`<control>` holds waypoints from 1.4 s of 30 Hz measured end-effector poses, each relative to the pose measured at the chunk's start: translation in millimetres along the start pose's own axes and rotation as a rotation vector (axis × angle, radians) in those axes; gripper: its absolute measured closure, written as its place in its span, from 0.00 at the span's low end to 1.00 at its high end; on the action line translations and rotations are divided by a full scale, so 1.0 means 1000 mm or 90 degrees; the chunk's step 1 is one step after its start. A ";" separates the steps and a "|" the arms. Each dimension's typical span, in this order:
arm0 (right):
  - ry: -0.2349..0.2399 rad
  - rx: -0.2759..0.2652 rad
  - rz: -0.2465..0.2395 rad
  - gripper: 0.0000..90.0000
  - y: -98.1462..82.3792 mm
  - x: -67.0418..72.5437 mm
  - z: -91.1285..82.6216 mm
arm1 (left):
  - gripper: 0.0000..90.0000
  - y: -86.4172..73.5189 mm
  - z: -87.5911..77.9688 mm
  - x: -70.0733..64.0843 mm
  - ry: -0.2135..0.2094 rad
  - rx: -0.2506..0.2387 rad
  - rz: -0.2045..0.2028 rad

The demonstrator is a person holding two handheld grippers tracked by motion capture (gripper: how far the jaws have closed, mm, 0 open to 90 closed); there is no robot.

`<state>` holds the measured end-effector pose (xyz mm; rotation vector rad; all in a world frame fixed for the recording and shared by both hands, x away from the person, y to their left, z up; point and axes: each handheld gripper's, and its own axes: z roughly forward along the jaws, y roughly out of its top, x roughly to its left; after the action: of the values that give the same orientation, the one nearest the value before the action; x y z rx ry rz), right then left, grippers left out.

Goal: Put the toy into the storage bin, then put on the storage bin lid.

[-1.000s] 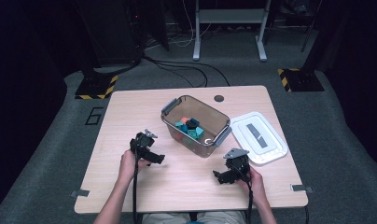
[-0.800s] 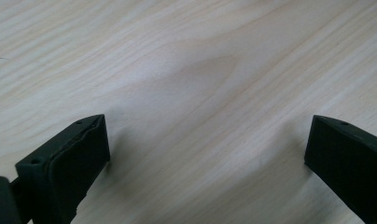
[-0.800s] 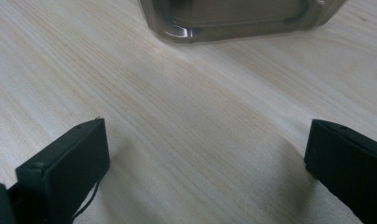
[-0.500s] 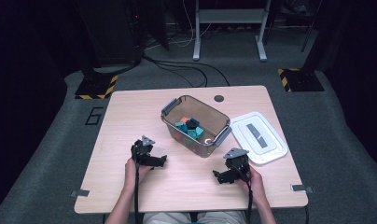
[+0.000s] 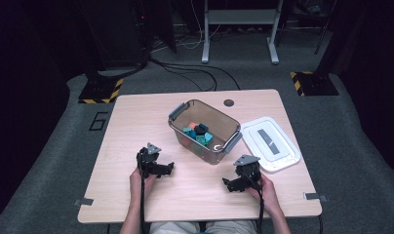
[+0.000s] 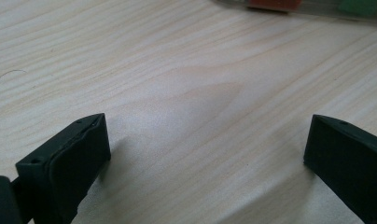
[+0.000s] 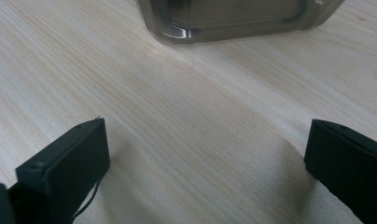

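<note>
In the high view a clear plastic bin (image 5: 205,130) stands open near the middle of the wooden table (image 5: 136,117), turned at an angle. Small blocks (image 5: 197,132) in teal, orange and black lie inside it, heaped toward the middle of its floor. Its white lid (image 5: 270,144) lies flat on the table just right of the bin, close to its right handle.

The left gripper (image 5: 167,168) sits in the lower left of the tabletop, below and left of the bin, held by the person's left hand (image 5: 136,181). In the left gripper view (image 6: 203,154) its jaws stand wide apart over bare wood, grasping nothing; the bottom edge of the bin runs along the top of that frame, with red and green showing through the wall.

The right gripper (image 5: 230,184) sits in the lower right of the tabletop, below the bin's near corner, held by the right hand (image 5: 269,187). In the right gripper view (image 7: 205,154) its jaws are likewise spread wide and empty above the wood, and a rounded corner of the bin (image 7: 233,18) stands at the top of the frame, apart from the jaws.
</note>
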<state>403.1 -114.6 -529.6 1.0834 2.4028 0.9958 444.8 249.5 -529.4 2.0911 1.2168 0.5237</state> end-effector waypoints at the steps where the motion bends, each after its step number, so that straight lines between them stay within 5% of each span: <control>1: 0.000 0.000 0.000 0.00 0.000 0.000 0.000 | 0.00 0.000 0.000 0.000 0.000 0.000 0.001; 21: 0.001 0.017 0.002 0.00 -0.003 -0.003 -0.007 | 0.00 0.000 0.000 0.000 0.000 0.000 -0.002; 24: 0.029 0.018 0.006 0.00 -0.005 -0.011 -0.015 | 0.00 0.000 0.000 0.000 -0.001 0.000 -0.003; 34: -0.010 -0.023 0.048 0.00 -0.006 -0.055 -0.051 | 0.00 0.000 0.000 0.000 -0.001 0.000 -0.003; 42: -0.022 -0.030 0.060 0.00 -0.002 -0.087 -0.062 | 0.00 0.000 0.000 0.000 -0.002 0.000 -0.001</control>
<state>426.3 -209.5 -486.4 1.1963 2.3078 1.0491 445.1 249.4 -529.4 2.0909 1.2165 0.5192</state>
